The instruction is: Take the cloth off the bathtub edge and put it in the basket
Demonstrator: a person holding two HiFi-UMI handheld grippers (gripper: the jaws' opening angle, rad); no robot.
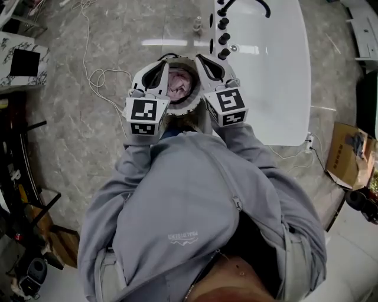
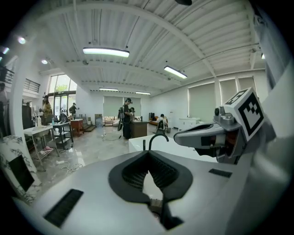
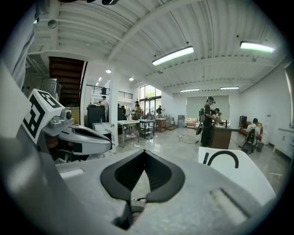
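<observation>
Head view: left gripper (image 1: 163, 62) and right gripper (image 1: 201, 58) are held side by side in front of the person's grey hoodie (image 1: 195, 212), and in the picture each one overlaps a side of the round basket (image 1: 184, 108) below them. The pinkish cloth (image 1: 180, 82) sits crumpled inside the basket and shows between the two grippers, clear of both. The white bathtub (image 1: 271, 88) is just right of the basket, black faucet (image 1: 245, 5) at its far end, no cloth visible on the edge that shows. A white cable (image 1: 94, 76) loops over the grey marble floor (image 1: 77, 135) to the left, and a cardboard box (image 1: 348, 154) sits far right. Left gripper view: jaw tips of the left gripper (image 2: 148, 154) meet, fully closed, nothing between the pads; it points across the room, with the bathtub (image 2: 183, 153) and faucet (image 2: 157, 137) ahead and the right gripper (image 2: 183, 137) alongside. Right gripper view: same for the right gripper (image 3: 144, 152), tips together and empty, left gripper (image 3: 108, 142) beside it, bathtub (image 3: 239, 176) low right
</observation>
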